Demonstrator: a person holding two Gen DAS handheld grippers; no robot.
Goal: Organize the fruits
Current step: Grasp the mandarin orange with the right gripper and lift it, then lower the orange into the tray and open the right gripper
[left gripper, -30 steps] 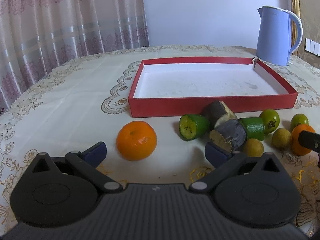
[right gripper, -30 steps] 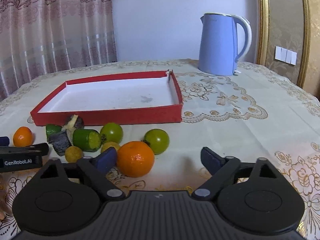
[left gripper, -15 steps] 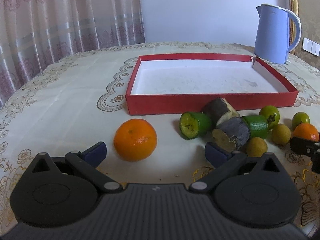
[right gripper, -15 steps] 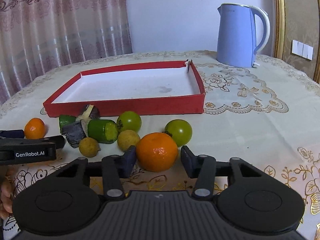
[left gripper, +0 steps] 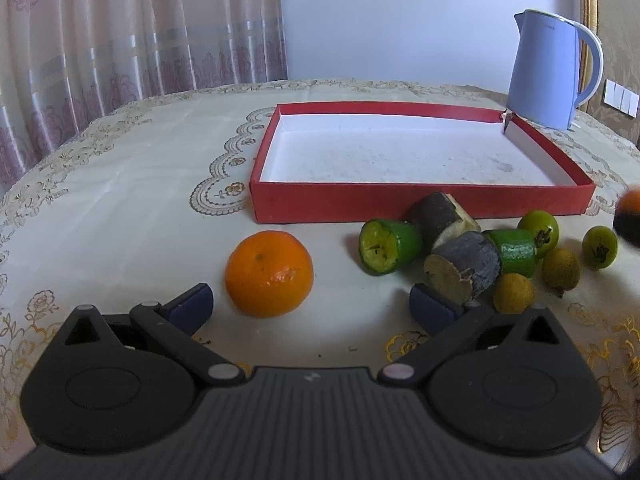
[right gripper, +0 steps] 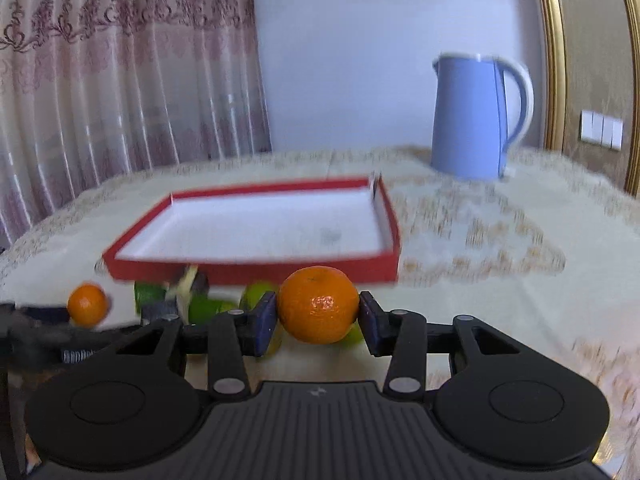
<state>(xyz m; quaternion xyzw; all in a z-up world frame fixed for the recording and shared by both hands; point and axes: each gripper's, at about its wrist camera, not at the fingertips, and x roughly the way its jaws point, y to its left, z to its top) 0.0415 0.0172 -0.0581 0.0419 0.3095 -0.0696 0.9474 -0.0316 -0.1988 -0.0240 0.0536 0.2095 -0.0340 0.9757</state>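
One lace-patterned tablecloth [left gripper: 120, 184] covers the table before pink curtains [left gripper: 120, 40]. Beyond both jaws sits the red tray [left gripper: 420, 202]. The right gripper [right gripper: 318, 314] clamps an orange [right gripper: 319, 304]; the left gripper [left gripper: 312, 304] is spread, another orange [left gripper: 269, 273] just ahead.

Glossy dimpled orange [right gripper: 319, 304] – matt black plastic claw [right gripper: 319, 318], embroidered cloth tablecloth [left gripper: 120, 200].

Right gripper [right gripper: 319, 316] apparently clamped, left gripper [left gripper: 312, 304] fingers spread
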